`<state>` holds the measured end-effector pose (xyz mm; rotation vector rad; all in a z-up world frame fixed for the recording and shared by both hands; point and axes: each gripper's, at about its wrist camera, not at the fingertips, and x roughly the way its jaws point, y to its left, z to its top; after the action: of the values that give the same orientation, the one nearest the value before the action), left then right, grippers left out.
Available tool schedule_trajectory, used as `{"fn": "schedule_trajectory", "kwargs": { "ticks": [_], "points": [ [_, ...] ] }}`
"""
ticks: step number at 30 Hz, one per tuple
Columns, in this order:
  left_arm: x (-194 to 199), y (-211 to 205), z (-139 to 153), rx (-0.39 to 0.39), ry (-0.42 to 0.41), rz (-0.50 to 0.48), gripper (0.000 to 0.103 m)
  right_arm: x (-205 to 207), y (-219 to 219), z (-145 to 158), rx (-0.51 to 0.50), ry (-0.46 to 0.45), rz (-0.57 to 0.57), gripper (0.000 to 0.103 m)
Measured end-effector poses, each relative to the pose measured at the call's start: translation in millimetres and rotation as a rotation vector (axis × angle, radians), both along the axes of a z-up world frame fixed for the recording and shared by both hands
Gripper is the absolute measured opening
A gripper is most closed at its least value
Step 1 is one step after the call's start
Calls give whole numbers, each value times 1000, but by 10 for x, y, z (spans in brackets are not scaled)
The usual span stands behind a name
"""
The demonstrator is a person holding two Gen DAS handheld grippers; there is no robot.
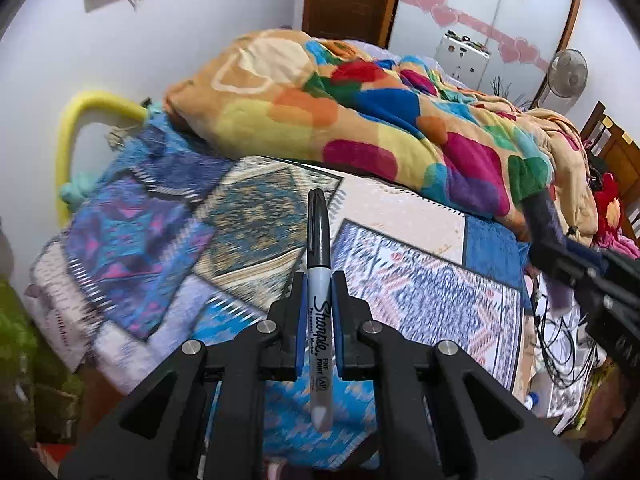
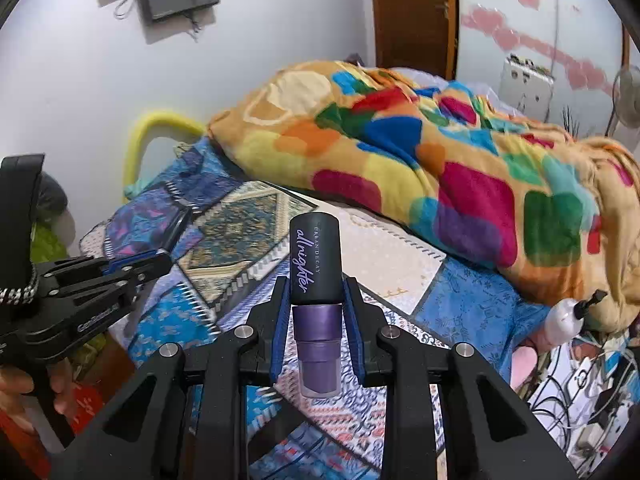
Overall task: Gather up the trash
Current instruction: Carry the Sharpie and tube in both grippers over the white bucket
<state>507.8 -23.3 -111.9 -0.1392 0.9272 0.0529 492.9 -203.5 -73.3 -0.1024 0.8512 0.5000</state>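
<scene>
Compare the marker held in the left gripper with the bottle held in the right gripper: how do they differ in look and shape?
The Sharpie marker is thin and long; the All Nighter bottle is thick and stubby. The marker has a grey barrel with a black clipped cap; the bottle has a purple body with a wide black cap. The left gripper stands nearly closed on the marker; the right gripper stands wider on the bottle. Both point cap-forward over the bed.

One marker (image 1: 319, 312), one purple bottle (image 2: 316, 300), one blanket (image 1: 360, 120), two grippers (image 1: 319, 280) (image 2: 316, 292).
</scene>
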Motion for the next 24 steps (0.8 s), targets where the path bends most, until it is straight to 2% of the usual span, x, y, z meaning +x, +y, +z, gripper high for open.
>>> {"fn": "schedule_trajectory", "kwargs": {
  "ticks": [9, 18, 24],
  "points": [
    [-944, 496, 346, -21, -43, 97, 10, -603, 361, 321, 2, -47, 98, 24],
    [-1816, 1003, 491, -21, -78, 212, 10, -1245, 1025, 354, -6, -54, 249, 24],
    [-2342, 1372, 470, -31, -81, 295, 10, -1627, 1519, 273, -3, -33, 363, 24]
  ]
}}
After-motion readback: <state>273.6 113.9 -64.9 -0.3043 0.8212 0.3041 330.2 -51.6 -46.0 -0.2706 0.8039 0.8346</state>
